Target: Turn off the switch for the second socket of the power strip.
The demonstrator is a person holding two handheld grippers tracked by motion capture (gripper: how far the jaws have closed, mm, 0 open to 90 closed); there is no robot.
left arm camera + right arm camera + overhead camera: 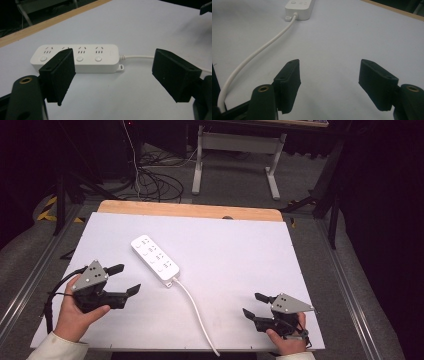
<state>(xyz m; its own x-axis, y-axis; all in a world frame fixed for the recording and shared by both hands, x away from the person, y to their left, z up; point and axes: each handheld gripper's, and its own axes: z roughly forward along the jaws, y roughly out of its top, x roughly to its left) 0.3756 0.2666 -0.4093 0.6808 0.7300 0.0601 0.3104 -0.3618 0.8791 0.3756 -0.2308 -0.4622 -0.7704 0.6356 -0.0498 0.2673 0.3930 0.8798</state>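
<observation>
A wide, flat white table top (240, 285) with a pale wooden strip (190, 210) along its far edge carries everything here; beyond it lie grey floor, a tangle of dark cables and the legs of a white desk frame (235, 160).

On the table, left of centre and angled from far-left to near-right, lies a long white plastic power strip (154, 259) with four socket groups and a round button beside each. From its near end a white round cord (197, 317) curves toward the person's edge of the table and runs off it.

The left gripper (124, 280), black with a grey three-cornered plate, is held in the person's left hand (75, 315) just beside the strip; its jaws stand wide apart with nothing between them, and in the left gripper view the strip (77, 58) lies broadside ahead of them. The right gripper (254, 305), in the right hand (286, 337) near the front right corner, is well apart from the strip, jaws likewise spread and empty, with the cord (259, 51) passing to one side.

The strip looks rigid, light and smooth-shelled, so it may slide on the bare surface. A hold across its narrow width, on the long side walls near the middle, seems soundest; the cord is limp and would only drag it.
</observation>
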